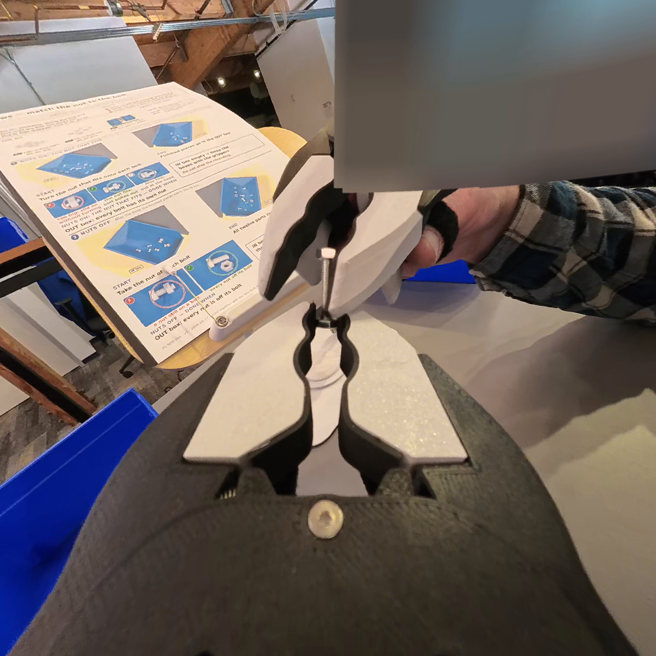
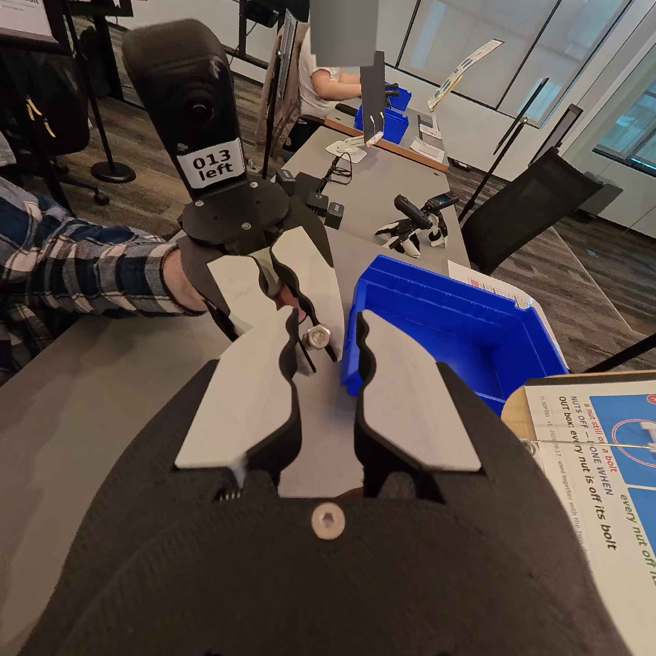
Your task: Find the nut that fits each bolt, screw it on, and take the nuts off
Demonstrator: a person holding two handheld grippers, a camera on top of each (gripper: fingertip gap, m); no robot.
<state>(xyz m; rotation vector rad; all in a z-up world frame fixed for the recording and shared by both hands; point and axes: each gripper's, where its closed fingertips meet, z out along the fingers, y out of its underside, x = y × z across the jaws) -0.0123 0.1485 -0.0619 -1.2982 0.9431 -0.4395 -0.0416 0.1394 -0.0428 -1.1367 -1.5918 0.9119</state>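
In the left wrist view my left gripper (image 1: 326, 321) is shut on a small dark nut (image 1: 326, 323) at its fingertips. A slim silver bolt (image 1: 325, 280) rises from the nut, with its hex head (image 1: 326, 253) on top. My right gripper (image 1: 307, 301) comes down from above with its fingers spread on either side of the bolt. In the right wrist view my right gripper (image 2: 326, 319) is open. The bolt head (image 2: 317, 337) shows end-on between its pads, and the right-hand pad (image 2: 365, 340) is clear of it. The left gripper (image 2: 320, 358) holds the piece below.
A blue bin (image 2: 461, 319) stands just right of the grippers on the grey table (image 1: 497, 355). Another blue bin (image 1: 71, 479) is at the lower left. An instruction sheet on a stand (image 1: 142, 213) is to the left. Spare grippers (image 2: 411, 227) lie on a farther table. Left and right tips are no more than a few centimetres apart.
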